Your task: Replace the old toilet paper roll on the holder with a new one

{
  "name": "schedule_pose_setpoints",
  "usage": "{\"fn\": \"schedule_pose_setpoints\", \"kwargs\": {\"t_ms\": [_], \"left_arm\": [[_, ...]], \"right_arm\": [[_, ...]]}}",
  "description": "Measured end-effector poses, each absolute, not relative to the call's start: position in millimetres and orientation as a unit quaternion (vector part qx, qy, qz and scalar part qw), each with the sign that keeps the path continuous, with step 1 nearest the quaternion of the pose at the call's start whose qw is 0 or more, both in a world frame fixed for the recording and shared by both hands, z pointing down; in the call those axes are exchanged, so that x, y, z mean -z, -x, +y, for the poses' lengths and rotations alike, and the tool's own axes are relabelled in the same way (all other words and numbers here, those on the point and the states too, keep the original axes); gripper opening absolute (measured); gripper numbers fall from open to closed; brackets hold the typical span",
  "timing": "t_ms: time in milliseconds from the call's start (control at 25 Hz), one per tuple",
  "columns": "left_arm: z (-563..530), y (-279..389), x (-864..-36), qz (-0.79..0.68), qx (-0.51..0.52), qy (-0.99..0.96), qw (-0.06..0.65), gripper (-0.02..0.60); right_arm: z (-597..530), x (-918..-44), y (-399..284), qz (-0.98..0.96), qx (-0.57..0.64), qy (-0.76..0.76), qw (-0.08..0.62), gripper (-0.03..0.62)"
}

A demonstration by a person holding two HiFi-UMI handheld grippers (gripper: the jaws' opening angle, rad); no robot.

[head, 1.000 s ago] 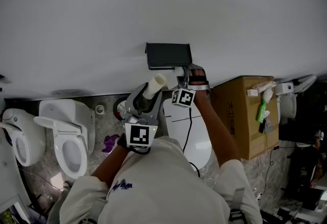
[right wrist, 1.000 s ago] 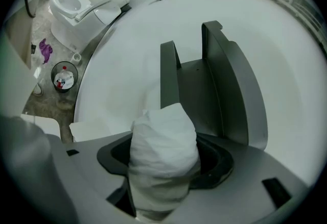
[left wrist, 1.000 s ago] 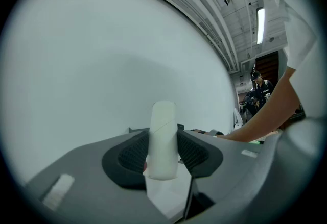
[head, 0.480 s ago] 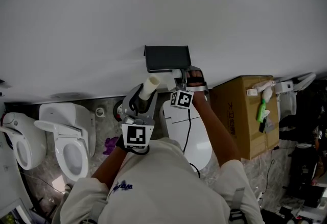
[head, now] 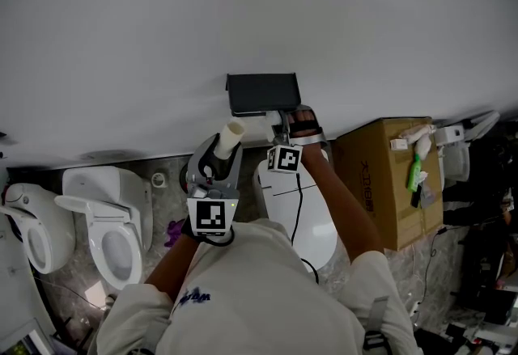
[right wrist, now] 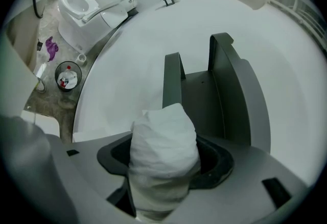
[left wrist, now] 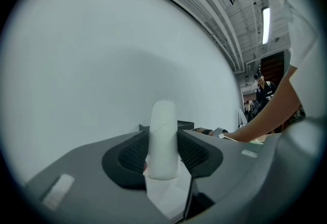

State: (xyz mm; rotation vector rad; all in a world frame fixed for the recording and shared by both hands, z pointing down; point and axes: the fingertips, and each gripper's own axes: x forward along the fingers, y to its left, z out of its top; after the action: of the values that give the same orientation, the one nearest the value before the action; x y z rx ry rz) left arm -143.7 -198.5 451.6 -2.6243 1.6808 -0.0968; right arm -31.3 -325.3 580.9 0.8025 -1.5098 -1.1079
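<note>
– What has the left claw (left wrist: 162,160) got?
– It's clamped on a bare cardboard tube (left wrist: 163,126), pale and plain, pinched low down so most of it sticks out past the pads. In the head view it tilts up toward the white wall (head: 243,14), to the left of the holder (head: 263,92) and clear of it
– And the right claw (right wrist: 166,169)?
– Gripping the roll (right wrist: 163,139) of toilet paper, white and a bit squashed between the pads. It sits right up at the dark grey holder, just under it in the head view. In the right gripper view the holder's two side arms stand directly behind the roll. Whether paper touches holder, I can't tell
– Anything else about?
– Only two toilets (head: 113,224) on the floor at the left and a cardboard box (head: 388,183) at the right
</note>
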Motion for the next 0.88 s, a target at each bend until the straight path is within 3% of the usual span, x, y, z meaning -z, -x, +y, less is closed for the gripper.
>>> {"fn": "schedule_pose_setpoints", "kwargs": {"t_ms": [880], "left_arm": [[-191.7, 161.7, -464.7, 0.552, 0.041, 0.833, 0.004, 0.183]], "right_arm": [[-314.2, -578.8, 73.7, -0.631, 0.493, -0.315, 0.51, 0.293]]}}
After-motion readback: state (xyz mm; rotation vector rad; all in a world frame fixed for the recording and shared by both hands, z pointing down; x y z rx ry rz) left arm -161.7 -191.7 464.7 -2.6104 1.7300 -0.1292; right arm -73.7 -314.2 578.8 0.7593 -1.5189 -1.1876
